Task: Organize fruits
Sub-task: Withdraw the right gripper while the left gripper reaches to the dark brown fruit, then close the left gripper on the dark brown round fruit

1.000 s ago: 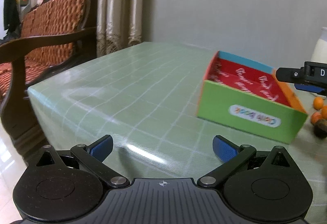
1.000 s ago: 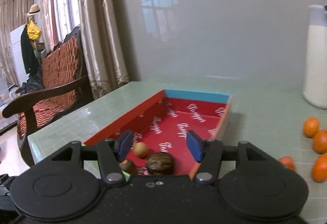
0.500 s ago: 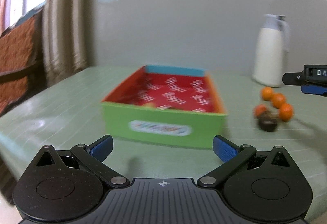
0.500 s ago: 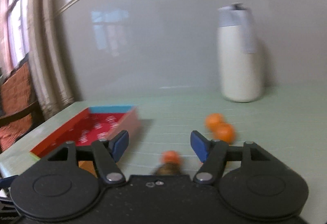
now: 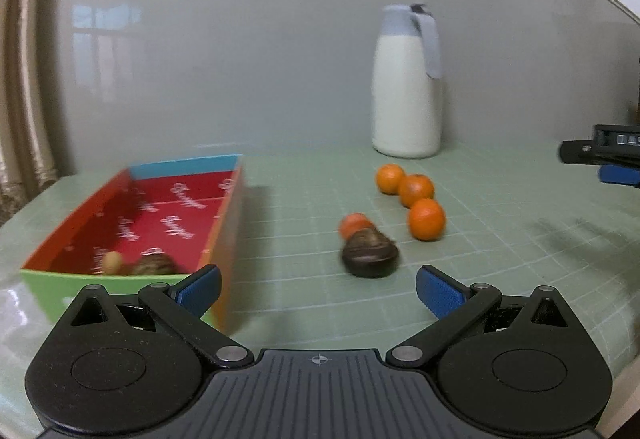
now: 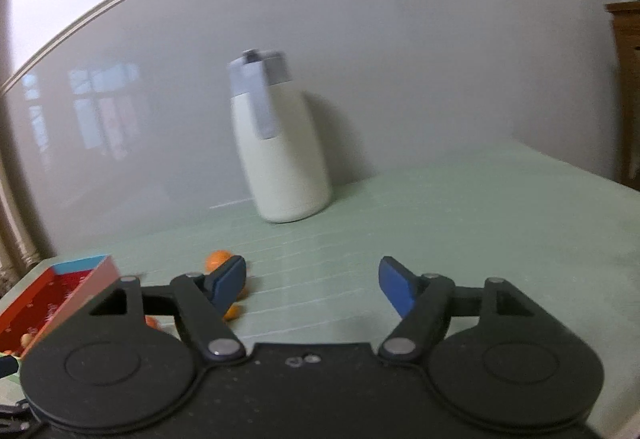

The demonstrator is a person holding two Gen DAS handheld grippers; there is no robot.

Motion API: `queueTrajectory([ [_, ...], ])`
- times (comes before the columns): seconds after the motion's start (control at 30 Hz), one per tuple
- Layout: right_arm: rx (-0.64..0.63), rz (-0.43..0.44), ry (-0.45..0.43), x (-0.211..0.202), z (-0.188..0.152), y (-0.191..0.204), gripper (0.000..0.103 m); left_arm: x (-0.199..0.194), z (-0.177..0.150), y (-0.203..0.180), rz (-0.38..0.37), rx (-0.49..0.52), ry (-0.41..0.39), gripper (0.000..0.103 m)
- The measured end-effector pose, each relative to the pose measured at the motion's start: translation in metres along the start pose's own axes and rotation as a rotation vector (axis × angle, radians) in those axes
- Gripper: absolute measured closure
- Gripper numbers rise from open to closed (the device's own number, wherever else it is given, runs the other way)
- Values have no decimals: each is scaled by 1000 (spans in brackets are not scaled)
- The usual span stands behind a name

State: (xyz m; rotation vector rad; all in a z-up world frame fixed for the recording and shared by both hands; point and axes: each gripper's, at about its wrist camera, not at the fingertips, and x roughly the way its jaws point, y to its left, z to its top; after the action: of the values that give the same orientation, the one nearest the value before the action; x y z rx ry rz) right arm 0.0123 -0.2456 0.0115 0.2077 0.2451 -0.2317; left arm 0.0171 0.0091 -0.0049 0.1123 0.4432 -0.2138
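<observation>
the left gripper (image 5: 318, 285) has its blue pads spread wide with nothing between them, hovering over the green table (image 5: 500, 259). the right gripper (image 6: 312, 285) has just been opening its jaws, and they stand apart and empty. the box (image 5: 132, 231) with the red lining sits on the left, with a small tan fruit (image 5: 112, 261) and a dark one in its near end. outside it, a dark brown fruit (image 5: 370, 255) lies touching a blurred orange (image 5: 354, 225), with three oranges (image 5: 416, 195) clustered just beyond, near the white jug (image 5: 406, 87)
</observation>
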Motion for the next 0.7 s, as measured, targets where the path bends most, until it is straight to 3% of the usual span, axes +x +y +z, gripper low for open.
queueTrajectory([
  [0.3, 46, -139, -10, -10, -7, -41, 26, 43, 9, -33, -31, 21, 62, 1],
  [0.53, 50, -153, -15, -15, -9, -53, 24, 69, 18, -47, -39, 24, 89, 1],
  [0.7, 63, -170, -20, -16, -9, -57, 23, 85, 21, -51, -57, 13, 141, 20],
])
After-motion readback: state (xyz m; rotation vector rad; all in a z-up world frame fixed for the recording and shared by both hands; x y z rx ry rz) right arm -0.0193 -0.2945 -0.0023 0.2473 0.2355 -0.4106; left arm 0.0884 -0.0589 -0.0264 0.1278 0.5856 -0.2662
